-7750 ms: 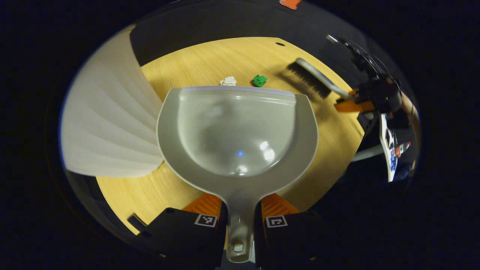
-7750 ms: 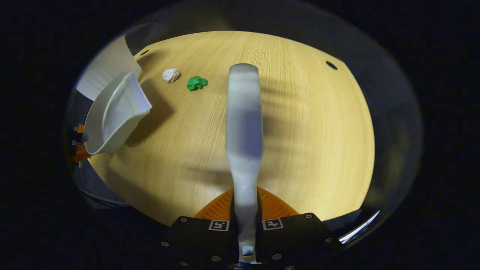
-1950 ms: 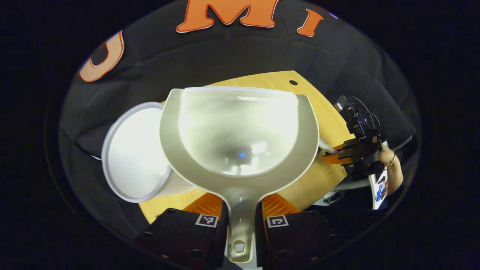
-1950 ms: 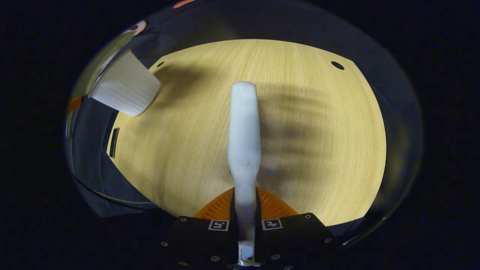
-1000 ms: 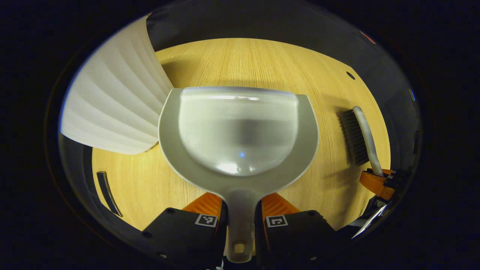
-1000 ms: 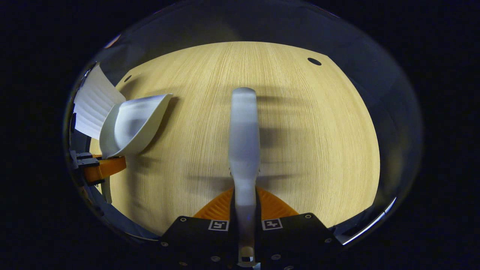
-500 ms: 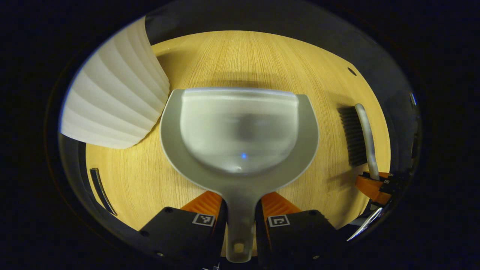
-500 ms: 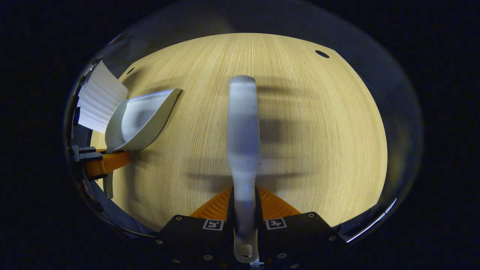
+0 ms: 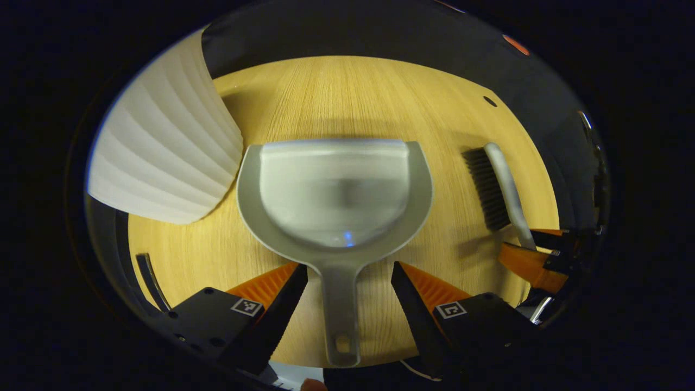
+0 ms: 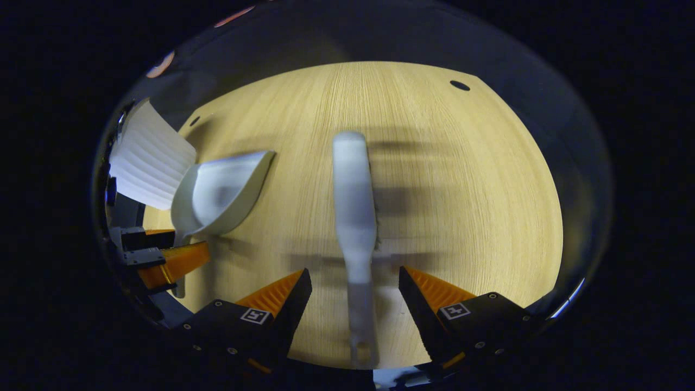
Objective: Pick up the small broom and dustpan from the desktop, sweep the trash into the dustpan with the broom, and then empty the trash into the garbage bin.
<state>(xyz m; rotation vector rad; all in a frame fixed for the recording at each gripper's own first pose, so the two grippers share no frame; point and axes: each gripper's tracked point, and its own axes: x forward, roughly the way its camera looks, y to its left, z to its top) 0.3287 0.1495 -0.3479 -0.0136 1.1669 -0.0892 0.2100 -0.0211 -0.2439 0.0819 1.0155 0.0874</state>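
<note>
Between the spread fingers of the left gripper, in the left gripper view: dustpan, grey, lying flat on the wooden desktop. Its handle runs down the gap between the fingers, touching neither; its scoop lies ahead of the fingertips, mouth facing away. Left gripper: wide, holding nothing.

Ahead and to the left of that gripper: garbage bin, white, ribbed, its wall just beside the dustpan's left rim.

Ahead and to the right: broom, dark bristles turned toward the dustpan, well apart from it.

Between the spread fingers of the right gripper, in the right gripper view: broom, pale back upward, lying on the desktop. Its handle passes down the gap clear of both fingers. Right gripper: wide, holding nothing.

Ahead and far left of the right gripper: dustpan, garbage bin beyond it, left gripper at the dustpan's handle end.
</note>
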